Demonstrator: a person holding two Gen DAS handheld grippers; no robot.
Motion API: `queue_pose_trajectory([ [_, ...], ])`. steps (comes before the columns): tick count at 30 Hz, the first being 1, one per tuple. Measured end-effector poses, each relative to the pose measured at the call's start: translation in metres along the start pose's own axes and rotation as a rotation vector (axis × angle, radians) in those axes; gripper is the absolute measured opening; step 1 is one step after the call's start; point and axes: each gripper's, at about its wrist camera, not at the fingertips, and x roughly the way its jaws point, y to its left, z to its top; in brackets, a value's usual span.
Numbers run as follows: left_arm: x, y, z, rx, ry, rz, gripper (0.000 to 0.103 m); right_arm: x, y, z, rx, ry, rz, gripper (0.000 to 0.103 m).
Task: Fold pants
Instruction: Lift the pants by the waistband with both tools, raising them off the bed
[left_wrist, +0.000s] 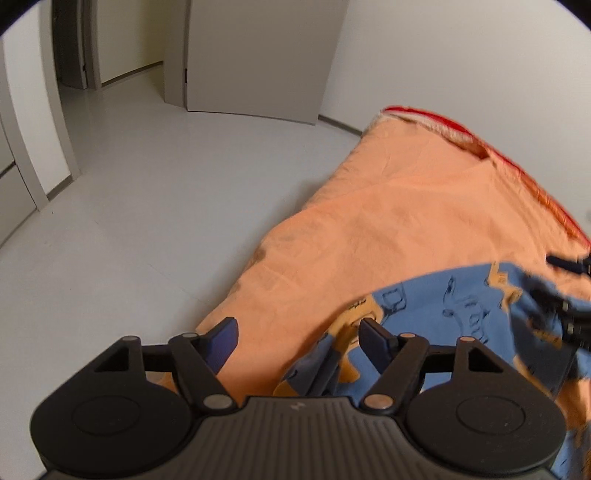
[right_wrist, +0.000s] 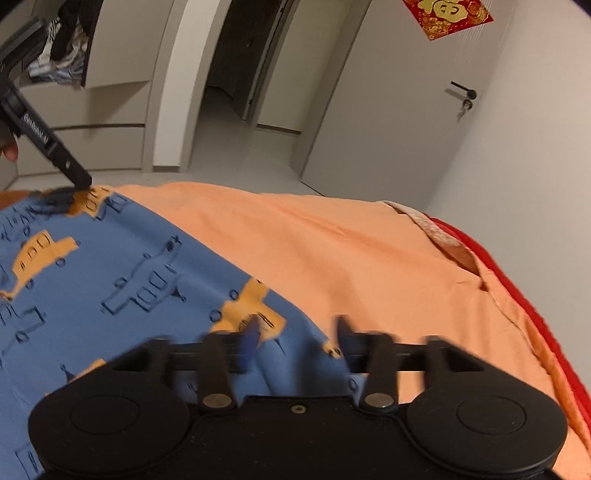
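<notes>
Blue pants (right_wrist: 110, 280) lie on an orange sheet (left_wrist: 388, 221); left gripper (left_wrist: 297, 332) spread wide, empty; blurred right gripper (right_wrist: 295, 328) seemingly parted.

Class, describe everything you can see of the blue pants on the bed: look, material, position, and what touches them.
The pants are blue, soft-looking fabric printed with orange vehicles and dark outlined ones. They lie spread, slightly rumpled, on the orange bed cover, reaching its near edge. The left gripper is open, low over one bunched edge, and the right gripper is open at another edge, blurred. Whether either touches the cloth cannot be told. Waistband and leg ends are not clearly visible.
</notes>
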Motion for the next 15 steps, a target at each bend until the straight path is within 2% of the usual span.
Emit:
queue_pose_trajectory([
  [3,0.004,-0.003,0.001,0.015,0.012,0.004,0.074,0.017,-0.003,0.005,0.028,0.032,-0.002,0.061],
  [5,0.007,-0.006,0.002,0.016,0.029,-0.009,0.062,0.028,-0.011,0.004,0.091,0.054,-0.002,0.061],
  [7,0.011,-0.011,0.003,0.039,0.068,-0.024,0.030,0.039,-0.020,-0.001,0.170,0.082,0.006,0.060],
  [10,0.013,-0.027,-0.001,0.125,0.077,-0.014,0.005,0.050,-0.027,-0.012,0.235,0.130,0.034,0.033],
  [11,0.012,-0.034,-0.002,0.162,0.065,0.000,0.004,0.052,-0.028,-0.016,0.243,0.143,0.050,0.023],
  [14,0.005,-0.050,-0.008,0.238,0.034,0.051,0.003,0.046,-0.025,-0.019,0.241,0.121,0.041,0.004],
  [15,0.000,-0.053,-0.010,0.244,0.013,0.055,0.002,0.042,-0.025,-0.019,0.246,0.106,0.036,0.002],
])
